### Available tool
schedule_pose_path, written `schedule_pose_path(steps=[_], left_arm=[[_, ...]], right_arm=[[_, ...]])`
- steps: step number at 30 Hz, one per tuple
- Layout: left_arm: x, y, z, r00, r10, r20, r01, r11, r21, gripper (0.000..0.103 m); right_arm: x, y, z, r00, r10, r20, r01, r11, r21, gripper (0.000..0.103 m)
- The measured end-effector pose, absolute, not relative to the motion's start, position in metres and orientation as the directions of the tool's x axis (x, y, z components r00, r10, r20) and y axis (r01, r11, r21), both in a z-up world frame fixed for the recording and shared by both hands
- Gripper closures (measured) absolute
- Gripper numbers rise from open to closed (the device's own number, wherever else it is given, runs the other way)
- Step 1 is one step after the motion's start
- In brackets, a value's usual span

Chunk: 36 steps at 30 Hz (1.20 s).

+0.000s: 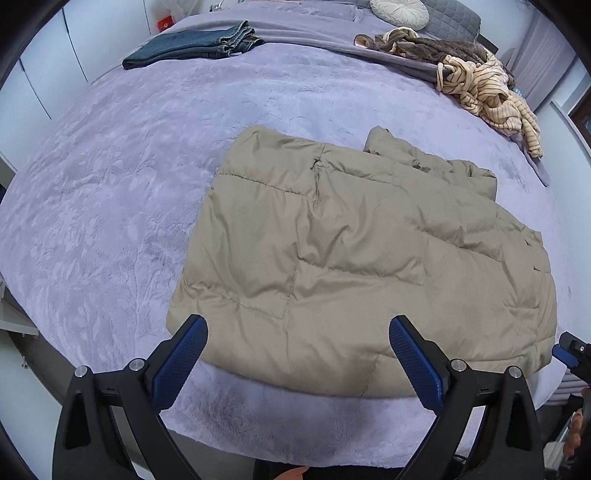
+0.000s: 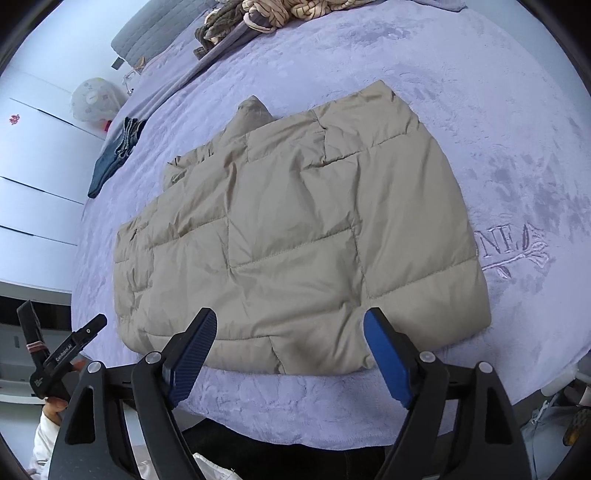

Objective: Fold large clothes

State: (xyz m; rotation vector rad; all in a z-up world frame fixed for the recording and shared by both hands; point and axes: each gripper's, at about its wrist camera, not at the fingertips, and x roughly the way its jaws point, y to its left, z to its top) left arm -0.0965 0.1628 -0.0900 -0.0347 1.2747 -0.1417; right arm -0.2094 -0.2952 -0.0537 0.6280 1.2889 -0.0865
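Beige quilted puffer jacket [image 1: 354, 251] lies folded flat on lilac plush bed [image 1: 110, 192], near my edge. I judge it light, soft, springy, slippery shell; pinch hem corners deep. Left tool [image 1: 297, 354], right tool [image 2: 290, 349] both released, holding nothing, above jacket's near hem.

Jacket [image 1: 354, 243] on bed [image 1: 110, 184], jeans [image 1: 192, 44] behind left, perhaps sweaters [image 1: 480, 85] behind right

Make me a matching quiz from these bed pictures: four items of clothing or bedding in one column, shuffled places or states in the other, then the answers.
1. beige quilted puffer jacket
2. dark blue denim jeans
3. cream striped knit sweater
4. round cream pleated cushion

A. crumpled heap
B. folded, far left in the left wrist view
C. by the grey headboard
D. folded flat, nearest the grippers

Pairs: 1-D, 2-B, 3-A, 4-C
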Motion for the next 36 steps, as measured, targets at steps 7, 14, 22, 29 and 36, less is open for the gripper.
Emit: schedule_pose_path(steps=[7,14,22,29,36], left_arm=[[-0.117,0.163,-0.092,0.279,-0.047,-0.959,0.08,0.996,-0.025,0.004],[-0.101,0.177,-0.099,0.277,-0.08,-0.958,0.098,0.994,-0.054,0.004],[-0.059,0.209,-0.097,0.278,-0.093,-0.956,0.167,0.985,-0.047,0.004],[-0.03,0.221,-0.112,0.237,-0.098,-0.967,0.228,0.973,-0.042,0.004],[-0.014,0.225,-0.133,0.202,-0.099,-0.974,0.25,0.967,-0.046,0.004]], right_arm=[[-0.226,-0.289,-0.061,0.262,0.304,-0.916,0.394,0.833,0.389,0.016],[-0.219,-0.278,-0.055,0.282,0.266,-0.922,0.4,0.841,0.365,0.015],[-0.182,-0.224,-0.058,0.309,0.261,-0.915,0.394,0.84,0.372,0.014],[-0.165,-0.19,-0.066,0.353,0.223,-0.909,0.425,0.827,0.368,0.0],[-0.149,-0.166,-0.084,0.25,0.266,-0.931,0.436,0.827,0.354,0.0]])
